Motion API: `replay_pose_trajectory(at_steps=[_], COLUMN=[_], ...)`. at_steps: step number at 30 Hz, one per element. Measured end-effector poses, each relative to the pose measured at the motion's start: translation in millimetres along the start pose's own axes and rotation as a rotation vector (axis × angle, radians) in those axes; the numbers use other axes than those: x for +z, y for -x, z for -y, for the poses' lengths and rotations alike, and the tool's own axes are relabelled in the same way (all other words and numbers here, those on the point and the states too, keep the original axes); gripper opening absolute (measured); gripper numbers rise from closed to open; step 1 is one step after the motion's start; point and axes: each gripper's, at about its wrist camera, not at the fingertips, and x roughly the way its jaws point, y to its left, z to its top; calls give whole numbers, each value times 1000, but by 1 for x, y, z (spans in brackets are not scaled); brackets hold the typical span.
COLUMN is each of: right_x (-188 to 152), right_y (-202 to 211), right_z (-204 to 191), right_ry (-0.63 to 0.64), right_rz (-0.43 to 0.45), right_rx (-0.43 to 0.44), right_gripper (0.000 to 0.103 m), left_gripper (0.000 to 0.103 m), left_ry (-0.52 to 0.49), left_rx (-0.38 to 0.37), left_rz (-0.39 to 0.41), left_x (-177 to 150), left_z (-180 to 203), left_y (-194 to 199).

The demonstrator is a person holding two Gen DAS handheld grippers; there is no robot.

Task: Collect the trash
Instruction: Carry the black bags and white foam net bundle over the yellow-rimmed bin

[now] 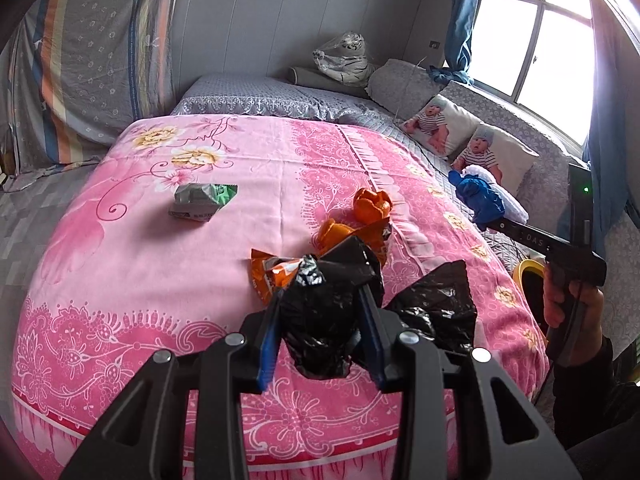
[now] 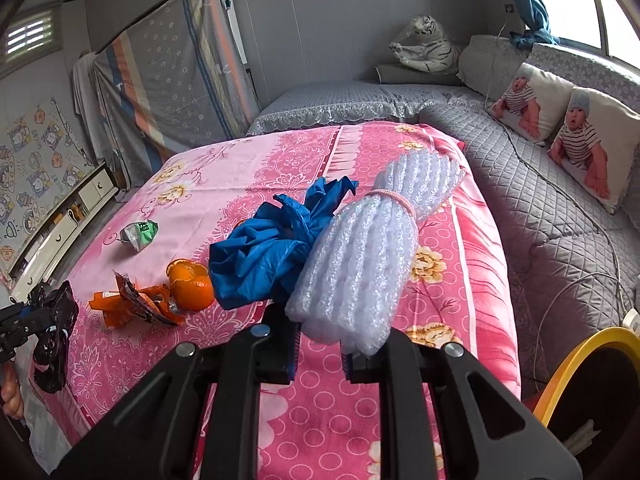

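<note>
Pink floral bedspread (image 1: 160,280) bears leftovers: crushed carton (image 1: 202,202) upper left, orange wrapper (image 1: 272,274), peel (image 1: 370,204) centre. Left gripper (image 1: 320,316) clenches black bag (image 1: 332,312); right gripper (image 2: 320,344) grasps blue plastic (image 2: 260,260) and white foam (image 2: 360,256); yellow bin (image 2: 568,376) lower right.

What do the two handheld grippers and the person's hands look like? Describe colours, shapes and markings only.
Both the left gripper and the right gripper are matte black angular frames with silver round bolts and blue-lined jaws. The right one carries white "DAS" lettering and a green light. The right hand is bare, with a dark sleeve.

Bright window (image 1: 532,36) glare, fisheye-warped edges
</note>
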Motion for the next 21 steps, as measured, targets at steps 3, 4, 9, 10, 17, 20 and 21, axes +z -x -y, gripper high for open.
replay_pose_trajectory(at_steps=[3,4,9,10,17,20,21], right_x=[2,3,6,6,9,8,7], right_y=[11,14,37,42,81,99,106], right_z=[10,14,32,36,63,74,79], right_ry=[-16,-22,-46,-50,-74,-85,-90], right_rz=[24,31,74,82,140,166,173], right_rx=[-14,-18,-56,-65,-136,-171,-182], right_gripper=[15,15,15,15,15,15,15], left_gripper=[33,33,33,33,33,33,33], left_ry=[-31,-44,-93,-105,-173,-204,-221], left_rx=[-15,-22,-57,-62,-117,-138,-131], left_rz=[14,21,49,56,90,109,119], left_x=[12,16,35,38,61,71,74], left_z=[14,19,47,53,100,124,133], left_y=[-3,-4,-9,-9,-14,-16,-16])
